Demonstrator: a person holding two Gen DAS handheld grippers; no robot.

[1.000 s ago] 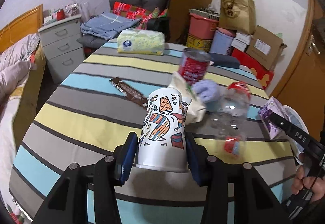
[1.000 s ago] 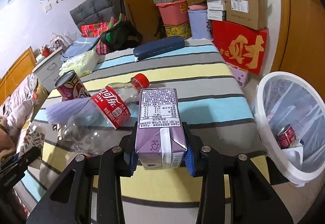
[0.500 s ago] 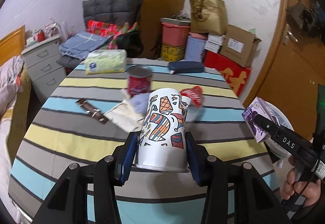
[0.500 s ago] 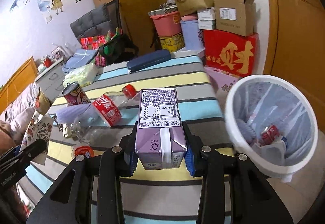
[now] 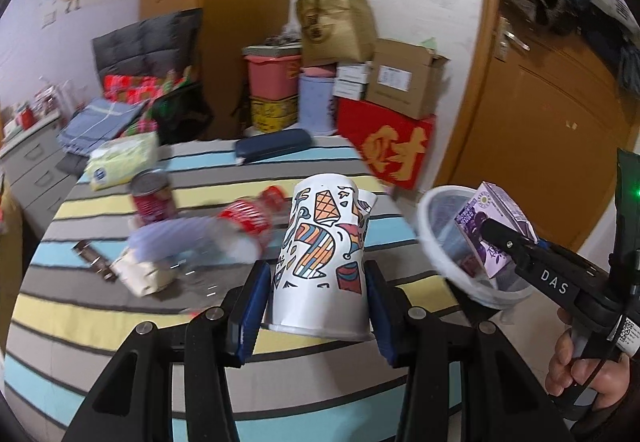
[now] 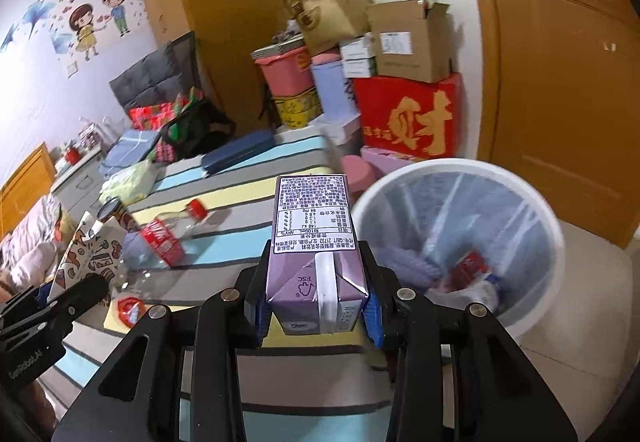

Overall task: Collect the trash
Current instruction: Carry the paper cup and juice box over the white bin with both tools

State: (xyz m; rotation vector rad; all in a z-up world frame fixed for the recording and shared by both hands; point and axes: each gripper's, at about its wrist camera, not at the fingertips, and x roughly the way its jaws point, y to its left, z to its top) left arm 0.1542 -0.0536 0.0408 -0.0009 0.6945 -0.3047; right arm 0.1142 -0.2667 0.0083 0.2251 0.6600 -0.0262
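My left gripper point(image 5: 316, 316) is shut on a patterned white paper cup point(image 5: 324, 254), held above the striped table point(image 5: 120, 322). My right gripper point(image 6: 316, 312) is shut on a purple drink carton point(image 6: 314, 242), carried near the rim of the white bin point(image 6: 460, 169) off the table's right edge. The left wrist view shows that carton point(image 5: 490, 228) over the bin point(image 5: 430, 238). A clear cola bottle point(image 6: 168, 238), a red can point(image 6: 118, 213), a brown wrapper point(image 5: 94, 262) and a cream bag point(image 5: 140, 276) lie on the table.
A tissue pack point(image 5: 122, 157) and a dark blue case point(image 5: 274, 145) lie at the table's far side. Boxes, a red gift box point(image 6: 412, 121) and a pink tub are stacked behind. A wooden door point(image 6: 568, 81) stands to the right of the bin, which holds a can and wrappers.
Both grippers have swung right with their loads. The bin has come closer in both views, and the carton now hangs by its rim. The table litter has slid left in view.
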